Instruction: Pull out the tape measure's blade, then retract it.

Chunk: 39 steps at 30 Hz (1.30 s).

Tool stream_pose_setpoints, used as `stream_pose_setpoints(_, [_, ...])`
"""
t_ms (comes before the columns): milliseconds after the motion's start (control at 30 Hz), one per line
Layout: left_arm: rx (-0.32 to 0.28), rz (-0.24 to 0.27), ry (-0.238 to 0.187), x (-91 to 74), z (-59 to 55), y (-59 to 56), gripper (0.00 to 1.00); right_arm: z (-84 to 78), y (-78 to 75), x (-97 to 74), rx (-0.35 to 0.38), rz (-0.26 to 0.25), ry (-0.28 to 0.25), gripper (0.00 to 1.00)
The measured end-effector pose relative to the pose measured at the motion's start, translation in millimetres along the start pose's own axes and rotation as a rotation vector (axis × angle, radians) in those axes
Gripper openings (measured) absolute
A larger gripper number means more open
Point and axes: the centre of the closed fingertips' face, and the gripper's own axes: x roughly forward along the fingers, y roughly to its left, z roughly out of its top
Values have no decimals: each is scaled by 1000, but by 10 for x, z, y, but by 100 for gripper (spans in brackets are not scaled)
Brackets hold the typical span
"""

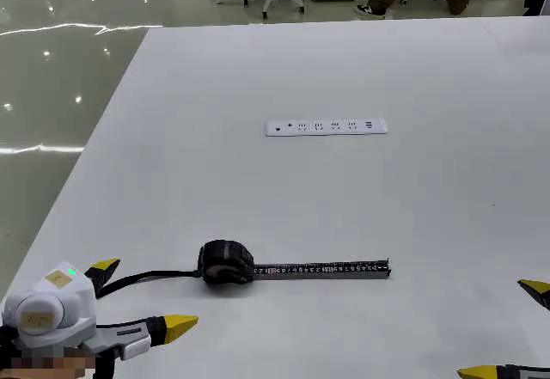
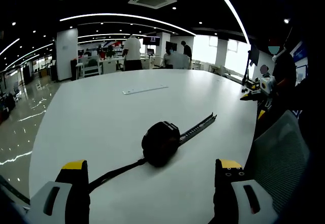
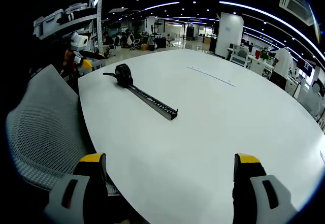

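Note:
A black tape measure [image 1: 226, 264] lies on the white table [image 1: 344, 181] with its blade [image 1: 322, 269] drawn out to the right and its wrist strap [image 1: 146, 278] trailing left. My left gripper [image 1: 142, 297] stands open at the lower left, just short of the case [image 2: 160, 142], with the strap [image 2: 114, 172] running between its jaws. My right gripper [image 1: 507, 327] stands open at the lower right, well away from the blade's end hook [image 3: 172, 114]. Nothing is held. In the right gripper view the case [image 3: 123, 74] lies far off, with the left gripper [image 3: 84, 54] beyond it.
A white power strip [image 1: 326, 127] lies farther back at the table's middle. A grey mesh chair [image 3: 40, 132] stands at the table's near edge. Glossy floor [image 1: 51, 70] stretches to the left, and people and office chairs stand in the background.

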Motion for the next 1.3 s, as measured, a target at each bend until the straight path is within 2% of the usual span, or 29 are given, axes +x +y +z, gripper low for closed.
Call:
stream_pose_setpoints(133, [-19, 8, -9, 100, 112, -42, 100, 74, -48, 75, -18, 7, -5, 100])
stream_pose_setpoints(267, [-62, 31, -10, 311, 179, -54, 98, 181, -61, 211, -73, 22, 16, 98])
stream_pose_setpoints(367, [-77, 43, -8, 468, 215, -97, 97, 262, -143, 305, -95, 47, 13, 100])
stream_pose_setpoints(467, [-75, 79, -2, 603, 251, -124, 97, 358, -172, 406, -118, 76, 10, 99])
stream_pose_setpoints(500, [-76, 119, 1, 651, 265, -98, 98, 385, -177, 454, -149, 92, 24, 99])
stream_pose_setpoints(600, [-54, 173, -4, 765, 316, -61, 99, 446, -212, 551, -194, 118, 49, 98])
stream_pose_setpoints(700, [-67, 186, -3, 863, 327, -82, 100, 554, -258, 624, -228, 145, 61, 95])
stream_pose_setpoints(833, [-82, 211, -3, 964, 289, -84, 100, 644, -346, 763, -340, 188, 106, 92])
stream_pose_setpoints(967, [-105, 253, -22, 1000, 231, -36, 100, 748, -316, 879, -372, 224, 135, 91])
stream_pose_setpoints(1033, [-158, 260, -20, 1023, 156, -41, 100, 756, -297, 946, -411, 252, 163, 90])
stream_pose_setpoints(1167, [-164, 274, -34, 1052, 104, -83, 100, 750, -181, 1066, -481, 333, 205, 78])
stream_pose_setpoints(1233, [-173, 274, -43, 1071, 95, -100, 100, 730, -157, 1125, -474, 346, 232, 77])
stream_pose_setpoints(1300, [-188, 279, -47, 1089, 81, -114, 100, 670, -146, 1220, -501, 386, 247, 74])
